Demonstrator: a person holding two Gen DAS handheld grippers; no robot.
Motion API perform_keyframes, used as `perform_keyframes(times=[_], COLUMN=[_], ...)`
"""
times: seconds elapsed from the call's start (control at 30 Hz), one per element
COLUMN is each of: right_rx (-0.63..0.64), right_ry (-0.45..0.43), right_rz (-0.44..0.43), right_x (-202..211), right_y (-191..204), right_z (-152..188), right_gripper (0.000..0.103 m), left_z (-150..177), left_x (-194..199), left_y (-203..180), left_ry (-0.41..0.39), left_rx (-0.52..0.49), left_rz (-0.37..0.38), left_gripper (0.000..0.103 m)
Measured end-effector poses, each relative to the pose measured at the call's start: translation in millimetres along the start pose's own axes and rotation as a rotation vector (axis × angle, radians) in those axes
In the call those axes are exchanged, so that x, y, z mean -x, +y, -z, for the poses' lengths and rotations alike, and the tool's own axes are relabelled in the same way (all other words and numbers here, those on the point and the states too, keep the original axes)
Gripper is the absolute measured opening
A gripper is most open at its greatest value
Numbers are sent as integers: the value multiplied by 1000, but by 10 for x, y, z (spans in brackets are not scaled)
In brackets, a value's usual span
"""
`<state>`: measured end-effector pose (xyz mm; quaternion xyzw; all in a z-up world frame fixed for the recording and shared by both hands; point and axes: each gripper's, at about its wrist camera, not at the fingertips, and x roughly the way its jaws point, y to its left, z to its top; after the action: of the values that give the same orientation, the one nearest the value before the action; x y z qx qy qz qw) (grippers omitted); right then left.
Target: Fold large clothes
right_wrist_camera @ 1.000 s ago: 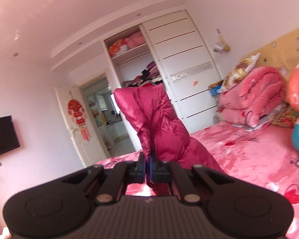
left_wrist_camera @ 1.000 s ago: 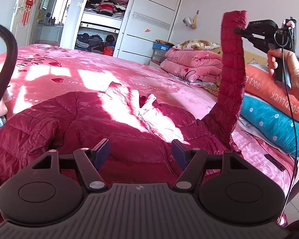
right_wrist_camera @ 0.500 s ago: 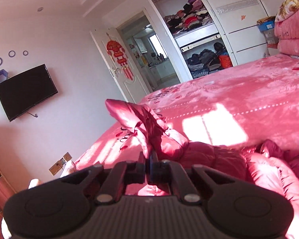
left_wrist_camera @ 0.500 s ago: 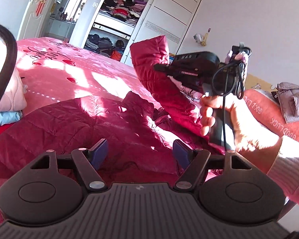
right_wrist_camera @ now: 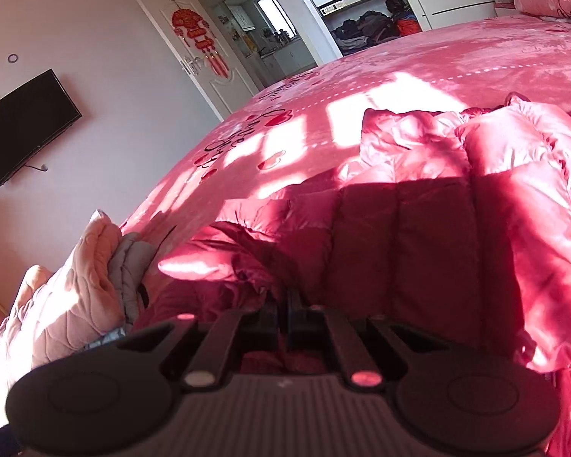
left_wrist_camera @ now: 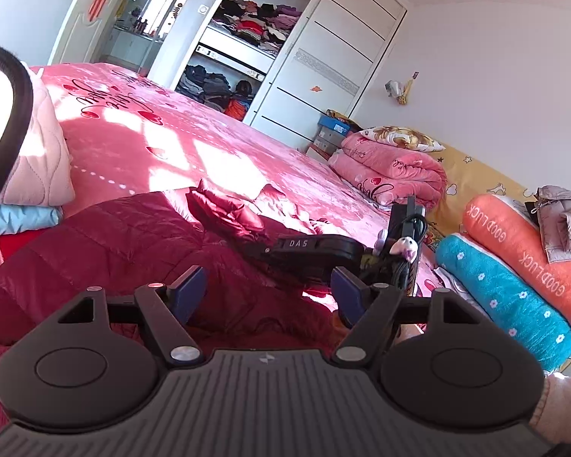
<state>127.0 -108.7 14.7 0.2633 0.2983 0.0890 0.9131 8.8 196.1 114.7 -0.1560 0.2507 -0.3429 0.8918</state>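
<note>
A dark red quilted down jacket (left_wrist_camera: 106, 243) lies spread on the pink bed (left_wrist_camera: 194, 141). My left gripper (left_wrist_camera: 268, 291) is open and empty, hovering just above the jacket's near part. My right gripper (right_wrist_camera: 283, 314) is shut on the jacket's sleeve (right_wrist_camera: 209, 262), which now lies folded across the jacket body (right_wrist_camera: 418, 236). The right gripper also shows in the left wrist view (left_wrist_camera: 308, 247), low over the jacket's middle.
A stack of folded pink and blue clothes (left_wrist_camera: 30, 175) sits on the bed's left side. Rolled pink quilts (left_wrist_camera: 392, 167) and orange and teal pillows (left_wrist_camera: 514, 266) lie at the right. An open wardrobe (left_wrist_camera: 243, 49) stands behind the bed.
My right gripper has swung the raised sleeve down and across onto the jacket body. My left gripper has stayed open above the jacket.
</note>
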Motion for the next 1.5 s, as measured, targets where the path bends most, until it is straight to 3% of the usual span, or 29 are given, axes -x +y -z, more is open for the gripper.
perform_keyframes(times=[0.27, 0.33, 0.43, 0.53, 0.73, 1.07, 1.33, 1.5], right_rx=[-3, -2, 7, 9, -18, -162, -184, -146], right_ry=[14, 12, -7, -40, -119, -215, -237, -227], right_rz=[13, -1, -9, -21, -28, 37, 54, 37], right_x=[-37, 13, 156, 374, 1017, 1807, 2010, 2040], right_y=[-12, 5, 84, 163, 278, 202, 223, 392], right_z=[61, 71, 84, 90, 209, 536, 705, 810], right_gripper=[10, 36, 56, 71, 84, 89, 89, 89], left_z=[-54, -87, -123, -154, -251, -273, -141, -8], left_x=[-57, -69, -70, -32, 169, 695, 1023, 1208], left_y=[36, 59, 70, 48, 64, 277, 346, 456], left_ry=[-5, -13, -25, -43, -81, -80, -23, 37], left_rx=[-10, -18, -43, -71, -146, -173, -132, -43], left_rz=[-6, -10, -19, -35, -122, -266, -342, -372], left_gripper=[89, 89, 87, 86, 86, 87, 87, 86])
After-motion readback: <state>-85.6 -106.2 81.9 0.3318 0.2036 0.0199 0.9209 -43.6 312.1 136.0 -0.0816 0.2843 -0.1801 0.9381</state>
